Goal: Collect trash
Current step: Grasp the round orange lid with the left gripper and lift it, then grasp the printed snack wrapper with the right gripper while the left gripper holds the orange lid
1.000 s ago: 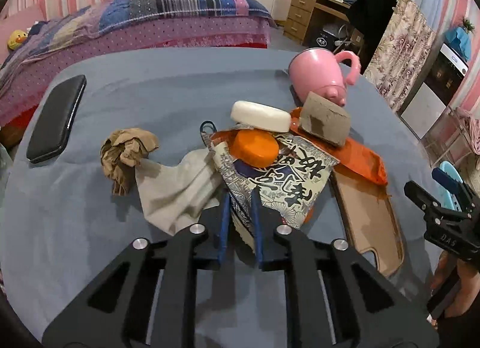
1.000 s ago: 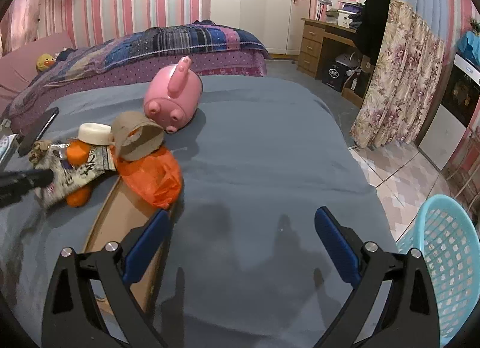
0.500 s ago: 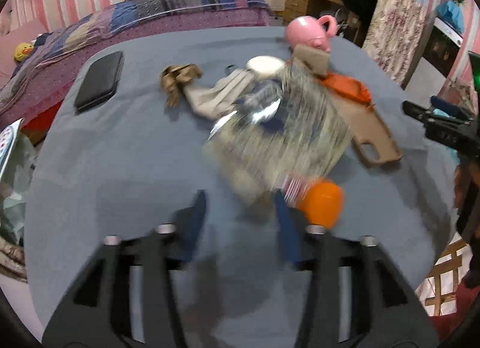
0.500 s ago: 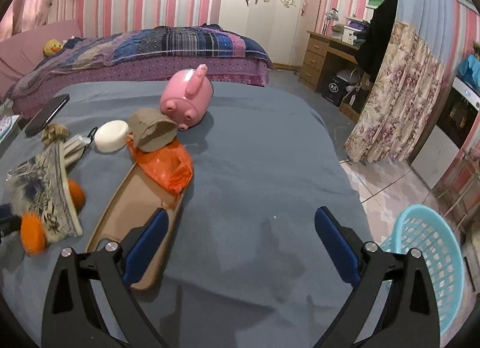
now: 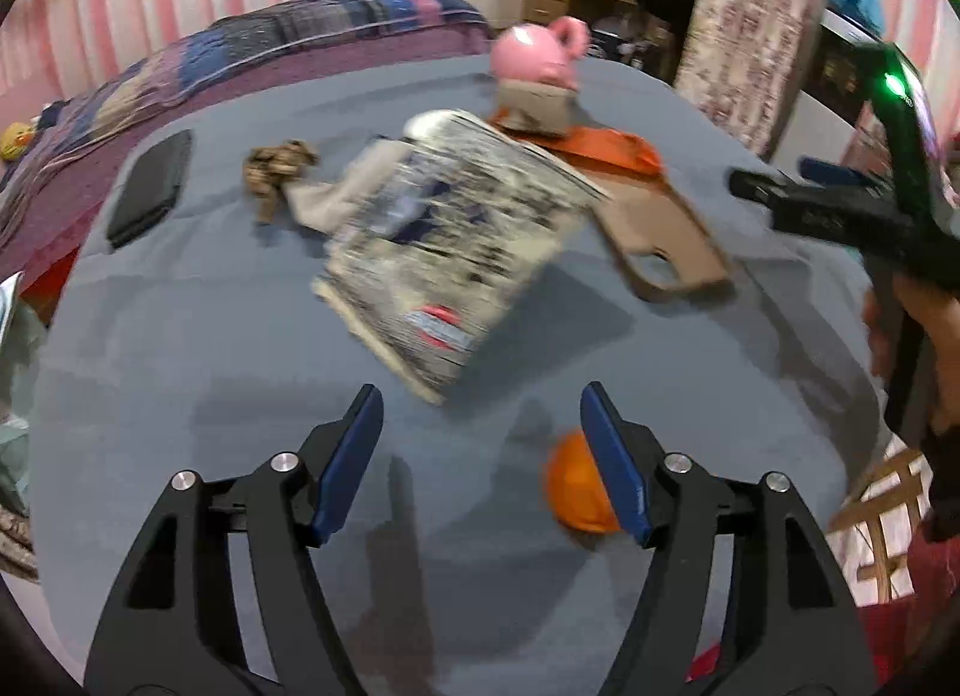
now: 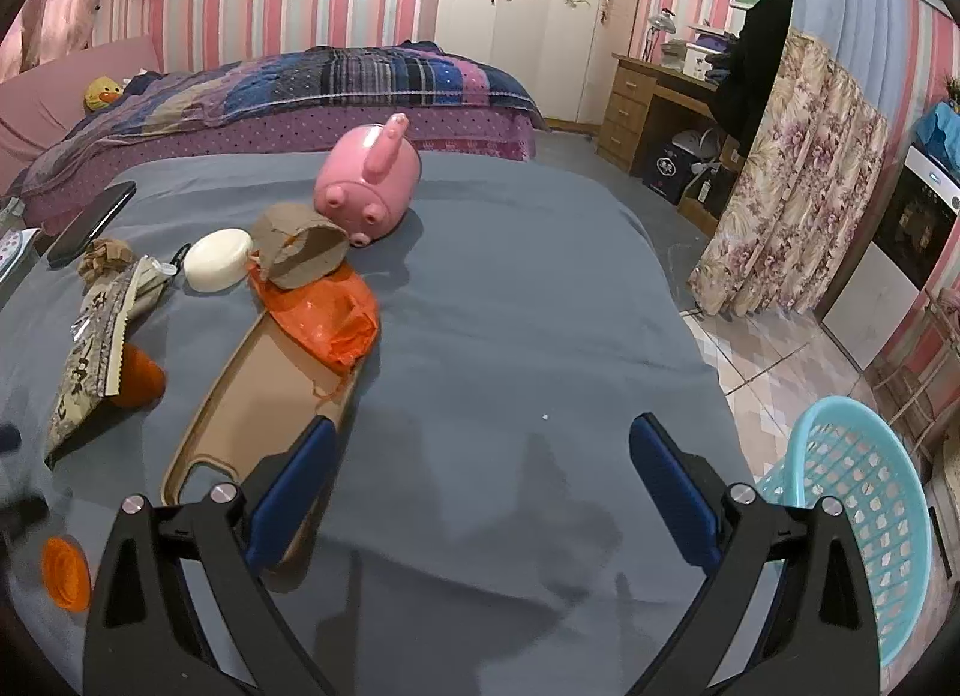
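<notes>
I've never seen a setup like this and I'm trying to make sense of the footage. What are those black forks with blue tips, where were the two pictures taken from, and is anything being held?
No robot here: a person carries a hand-held two-fingered tool in each hand, with a wide-angle camera on each looking along its fingers. The black forks with blue pads are those fingers.

One picture is from the left tool. Its jaws are opening and nothing is between them; a printed snack bag lies just ahead, blurred, and an orange piece beside its right finger.

The other is from the right tool, open and empty over the grey cloth.

On the cloth: a pink pig-shaped pot, a white round block, an orange plastic bag, a tan board, a phone. A blue basket stands off the edge.
</notes>
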`<state>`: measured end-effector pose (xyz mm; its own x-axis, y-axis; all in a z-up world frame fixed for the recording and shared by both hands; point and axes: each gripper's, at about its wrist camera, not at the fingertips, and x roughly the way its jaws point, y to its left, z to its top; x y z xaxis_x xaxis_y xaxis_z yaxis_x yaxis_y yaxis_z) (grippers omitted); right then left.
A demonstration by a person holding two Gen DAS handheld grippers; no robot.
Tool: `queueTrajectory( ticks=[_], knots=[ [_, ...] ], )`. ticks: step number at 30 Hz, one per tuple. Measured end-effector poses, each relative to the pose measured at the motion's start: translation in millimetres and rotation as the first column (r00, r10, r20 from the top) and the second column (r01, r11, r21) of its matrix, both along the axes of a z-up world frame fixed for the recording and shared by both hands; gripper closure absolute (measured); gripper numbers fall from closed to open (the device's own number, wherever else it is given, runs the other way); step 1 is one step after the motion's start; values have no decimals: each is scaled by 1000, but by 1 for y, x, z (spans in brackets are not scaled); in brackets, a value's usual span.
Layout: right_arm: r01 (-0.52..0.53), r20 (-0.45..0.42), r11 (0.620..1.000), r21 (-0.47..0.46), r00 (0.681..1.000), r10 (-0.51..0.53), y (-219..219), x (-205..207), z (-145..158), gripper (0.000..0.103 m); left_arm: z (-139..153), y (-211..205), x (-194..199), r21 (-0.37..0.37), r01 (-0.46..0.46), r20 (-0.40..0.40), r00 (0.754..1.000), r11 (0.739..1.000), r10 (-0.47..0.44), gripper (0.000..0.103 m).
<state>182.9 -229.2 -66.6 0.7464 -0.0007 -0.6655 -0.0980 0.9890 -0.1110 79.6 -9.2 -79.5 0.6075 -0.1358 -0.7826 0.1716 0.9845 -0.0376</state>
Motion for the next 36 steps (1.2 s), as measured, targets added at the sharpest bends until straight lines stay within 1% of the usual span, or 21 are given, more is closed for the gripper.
queueTrajectory(
  ticks=[4,7,8,9,11,12,13,14,15,18,20,24,29,30,34,35,36],
  knots=[
    [15,-2,1000,-4,1000,-15,-6,-2,0,7,-11,-19,-17,-9,43,10,999,999,-43,35],
    [24,-1,1000,3,1000,-24,-10,-3,0,7,-17,-27,-24,-14,54,21,998,998,-53,36],
    [26,0,1000,1,1000,-26,-10,-3,1,7,-19,-29,-25,-10,55,25,998,998,-55,39],
    [28,2,1000,-1,1000,-28,-11,-4,1,7,-20,-32,-27,2,64,34,997,998,-64,44],
    [27,4,1000,4,1000,-27,-10,-4,1,7,-20,-34,-28,11,81,45,996,997,-82,61],
    [26,3,1000,2,1000,-26,-10,-4,1,7,-18,-35,-28,5,97,49,994,995,-98,67],
    [23,2,1000,3,1000,-23,-10,-4,1,7,-18,-34,-27,-2,104,48,993,995,-103,81],
    [17,-1,1000,3,1000,-17,-7,-4,0,7,-16,-33,-26,-14,109,46,993,994,-109,90],
    [11,-2,1000,2,1000,-11,-5,-3,1,7,-16,-32,-26,-25,113,44,993,993,-112,92],
    [-16,-1,1000,-7,1000,16,6,-4,2,7,-12,-28,-25,-38,109,56,993,993,-107,93],
    [-37,1,999,11,999,37,14,-4,4,7,-8,-22,-26,-37,107,66,992,994,-104,93],
    [-96,13,994,56,995,95,38,-7,10,7,16,-5,-27,-20,81,126,989,996,-78,93],
    [-191,25,978,86,981,190,81,-14,16,7,35,38,-15,3,-18,173,985,1000,18,93],
    [-211,25,973,89,977,210,91,-15,16,7,37,52,-9,20,-60,177,983,998,55,93],
    [-263,10,960,93,965,263,120,-16,13,8,37,86,6,46,-153,185,972,987,142,93],
    [-274,3,957,97,961,275,126,-15,11,9,37,93,9,48,-169,184,970,984,157,93],
    [-287,-6,952,106,957,290,131,-14,9,16,36,101,12,47,-190,182,967,981,179,93]
  ],
)
